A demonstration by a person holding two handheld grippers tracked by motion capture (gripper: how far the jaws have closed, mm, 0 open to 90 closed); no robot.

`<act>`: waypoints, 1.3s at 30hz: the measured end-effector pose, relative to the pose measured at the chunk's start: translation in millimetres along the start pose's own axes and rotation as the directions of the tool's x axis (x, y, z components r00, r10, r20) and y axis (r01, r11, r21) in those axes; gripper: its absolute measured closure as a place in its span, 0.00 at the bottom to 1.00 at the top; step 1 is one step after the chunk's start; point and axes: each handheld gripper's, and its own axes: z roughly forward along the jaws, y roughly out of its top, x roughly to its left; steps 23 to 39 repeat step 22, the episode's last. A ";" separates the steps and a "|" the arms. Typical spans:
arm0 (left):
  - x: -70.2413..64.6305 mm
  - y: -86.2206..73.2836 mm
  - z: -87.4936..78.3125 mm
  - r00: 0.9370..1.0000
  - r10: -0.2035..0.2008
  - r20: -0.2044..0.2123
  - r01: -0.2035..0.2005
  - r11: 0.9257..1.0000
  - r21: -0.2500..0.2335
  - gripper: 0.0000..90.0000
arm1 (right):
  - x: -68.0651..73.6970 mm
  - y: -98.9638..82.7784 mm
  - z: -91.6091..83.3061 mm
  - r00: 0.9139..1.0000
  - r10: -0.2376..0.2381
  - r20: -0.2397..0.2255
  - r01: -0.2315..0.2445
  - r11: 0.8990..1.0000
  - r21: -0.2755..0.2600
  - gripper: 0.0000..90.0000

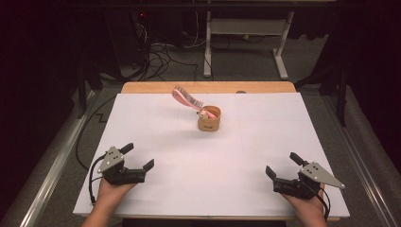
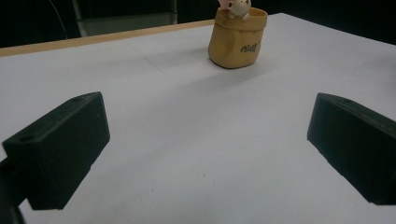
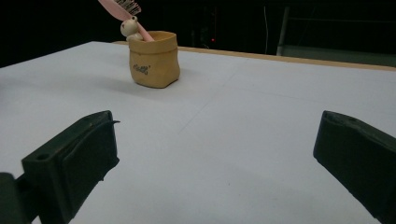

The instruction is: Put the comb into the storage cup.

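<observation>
1. The left hand-held gripper (image 1: 140, 156) sits low at the near left of the white bench (image 1: 156, 137), its jaws spread wide with nothing between them; it holds and touches no object.
2. The right hand-held gripper (image 1: 283, 164) sits at the near right of the bench, jaws likewise spread wide and empty, with bare white surface between them in the right gripper view.
3. A person's hand (image 1: 109, 193) grips the left tool from below, and the other hand (image 1: 307, 205) grips the right one.
4. The tan pouch-shaped cup (image 1: 209, 119) stands upright toward the far middle of the bench, well apart from both grippers.
5. A pink brush (image 1: 186, 98) leans out of the cup, tilted up and to the left in the high view, with a small cream bunny figure (image 1: 203, 114) at the cup's rim.
</observation>
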 end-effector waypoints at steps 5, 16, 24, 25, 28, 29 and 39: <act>-4.5 0.9 -0.1 1.000 0.005 0.013 -0.005 1.000 0.000 0.00 | 12.6 2.5 3.2 0.999 -0.030 -0.020 0.030 1.000 -0.004 0.01; -5.4 1.2 -0.3 1.000 0.017 0.013 -0.017 1.000 0.001 0.00 | 8.1 -1.1 0.7 1.000 0.006 0.014 -0.006 1.000 0.007 0.00; -5.2 1.6 -0.1 1.000 0.017 0.013 -0.017 1.000 0.009 0.00 | 6.3 -1.5 -0.5 0.999 0.012 0.030 -0.012 1.000 0.011 0.00; -5.2 1.6 -0.1 1.000 0.017 0.013 -0.017 1.000 0.009 0.00 | 6.3 -1.5 -0.5 0.999 0.012 0.030 -0.012 1.000 0.011 0.00; -5.2 1.6 -0.1 1.000 0.017 0.013 -0.017 1.000 0.009 0.00 | 6.3 -1.5 -0.5 0.999 0.012 0.030 -0.012 1.000 0.011 0.00; -5.2 1.6 -0.1 1.000 0.017 0.013 -0.017 1.000 0.009 0.00 | 6.3 -1.5 -0.5 0.999 0.012 0.030 -0.012 1.000 0.011 0.00; -5.2 1.6 -0.1 1.000 0.017 0.013 -0.017 1.000 0.009 0.00 | 6.3 -1.5 -0.5 0.999 0.012 0.030 -0.012 1.000 0.011 0.00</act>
